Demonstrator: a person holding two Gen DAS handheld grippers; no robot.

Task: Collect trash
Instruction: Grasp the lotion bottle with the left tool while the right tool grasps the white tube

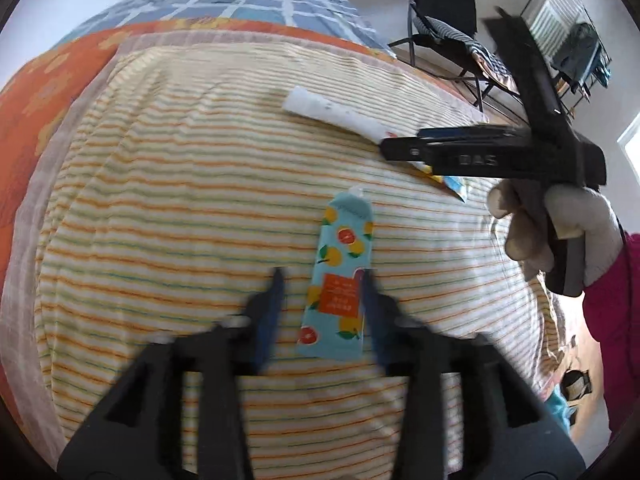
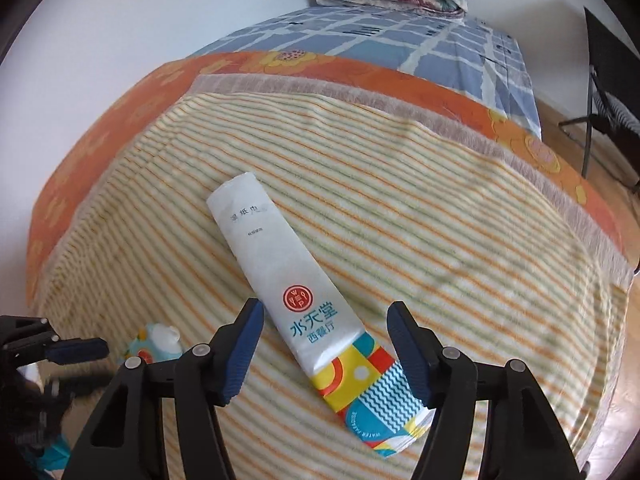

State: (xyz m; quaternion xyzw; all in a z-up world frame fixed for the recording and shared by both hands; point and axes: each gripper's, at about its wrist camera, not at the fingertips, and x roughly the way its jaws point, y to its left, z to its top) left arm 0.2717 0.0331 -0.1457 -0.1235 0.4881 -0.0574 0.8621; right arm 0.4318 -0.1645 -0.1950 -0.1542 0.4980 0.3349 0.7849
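The left tool [image 1: 322, 280] is standing released around the blue fruit-printed packet [image 1: 338, 280], one pad touching its edge. The right tool [image 2: 328, 334] is also released, straddling the white wet-wipe packet [image 2: 304, 280]. Both packets are lying near the middle of the striped blanket [image 2: 440, 220] on the bed. Each tool should be lowering until its pads are flanking the packet, then clenching on the packet only, not the cloth.

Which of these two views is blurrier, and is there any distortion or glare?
Left wrist view: motion smear on the left gripper and the right gripper. Right wrist view: sharp, print on the white packet legible. Both: fisheye bulges the striped blanket; soft daylight, no glare.
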